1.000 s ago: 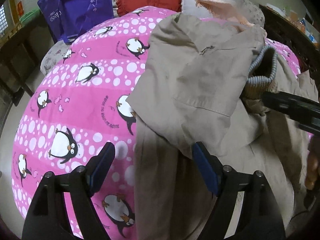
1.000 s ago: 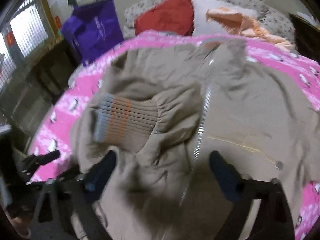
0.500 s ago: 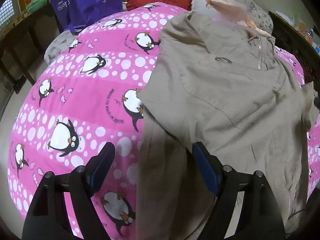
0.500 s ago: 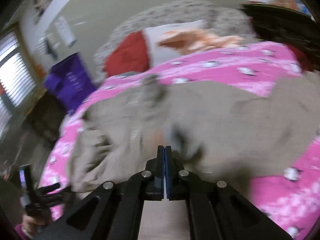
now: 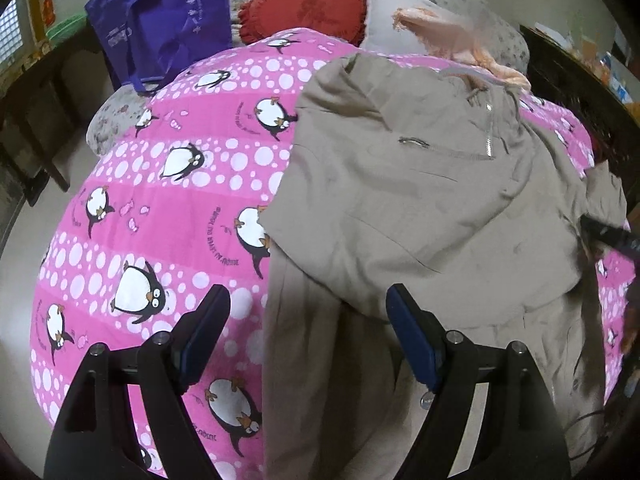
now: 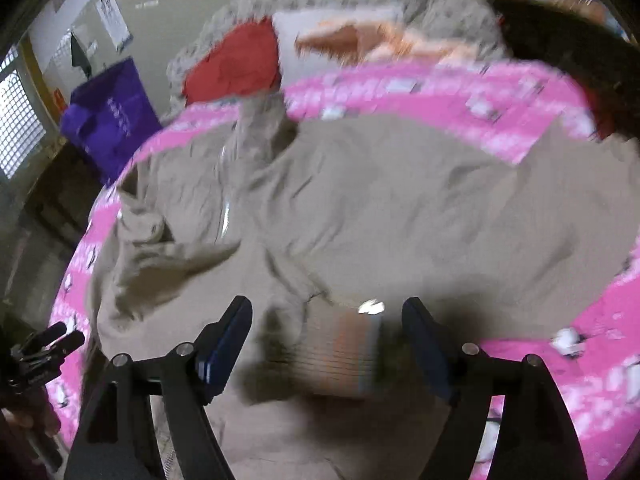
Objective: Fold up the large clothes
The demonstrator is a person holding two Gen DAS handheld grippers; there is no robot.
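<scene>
Both claws hang over a beige jacket (image 5: 400, 208) spread on a pink penguin-print quilt (image 5: 168, 208). On the left claw (image 5: 308, 332) the blue-padded jaws stand wide apart and released, poised above the jacket's near left edge, where the cloth meets the quilt; nothing is pinched between them. On the right claw (image 6: 326, 344) the jaws are opening, and a ribbed sleeve cuff (image 6: 344, 356) with grey and orange bands lies in the gap between them, the pads clear of it on both sides.

From the left wrist, the picture is sharp: the jacket's front shows a small chest zip and a short collar zip, one panel is folded over the lower part, and penguins and white dots cover the bare quilt to the left. The right claw's dark finger pokes in at the far right edge. Behind the quilt sit a red cushion (image 5: 308, 8), a white pillow, an orange cloth (image 5: 448, 40) and a purple bag (image 5: 160, 20).

From the right wrist, everything is smeared by motion. It alone shows the cuff, the long front zip running up the jacket's left part, and the sleeve stretched toward the right across the quilt. The left claw appears small at the lower left edge, with part of a hand (image 6: 24, 420) beneath it.
</scene>
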